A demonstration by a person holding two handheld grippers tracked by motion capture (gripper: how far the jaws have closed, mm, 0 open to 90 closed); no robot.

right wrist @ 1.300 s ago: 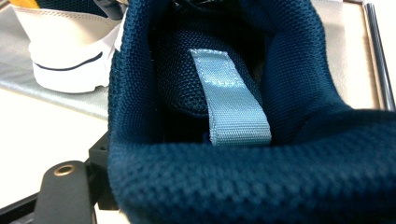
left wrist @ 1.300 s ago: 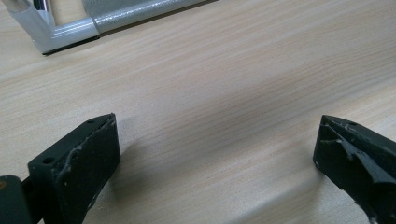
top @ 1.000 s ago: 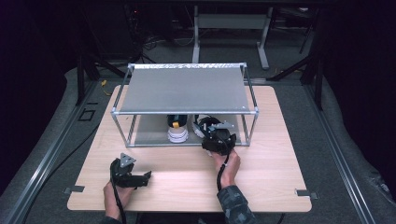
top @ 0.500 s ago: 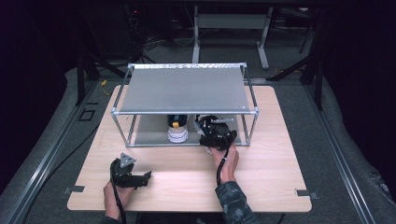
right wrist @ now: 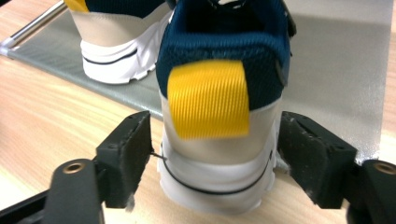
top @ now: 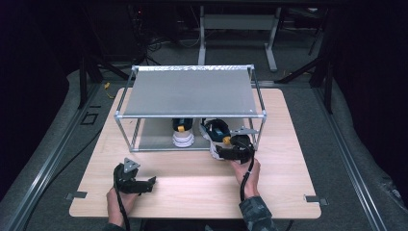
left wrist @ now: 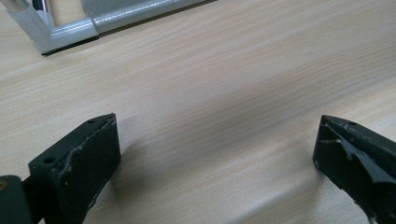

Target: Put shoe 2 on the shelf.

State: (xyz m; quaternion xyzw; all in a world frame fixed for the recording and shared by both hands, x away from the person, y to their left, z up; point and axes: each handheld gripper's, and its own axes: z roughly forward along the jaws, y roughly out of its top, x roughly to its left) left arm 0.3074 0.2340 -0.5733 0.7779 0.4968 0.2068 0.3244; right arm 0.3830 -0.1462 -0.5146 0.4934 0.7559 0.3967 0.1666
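The right gripper (right wrist: pixel 212 161) has pushed forward toward the rack (top: pixel 192 91), its jaws straddling the heel of the nearer shoe (right wrist: pixel 219 107) without clamping, at centre frame, half under the shelf. Likely it's releasing. The left gripper (left wrist: pixel 215 154) rests wide open on the table (left wrist: pixel 233 70).

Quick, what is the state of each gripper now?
Left gripper: open, holding nothing.
Right gripper: open, jaws on both sides of the shoe heel.
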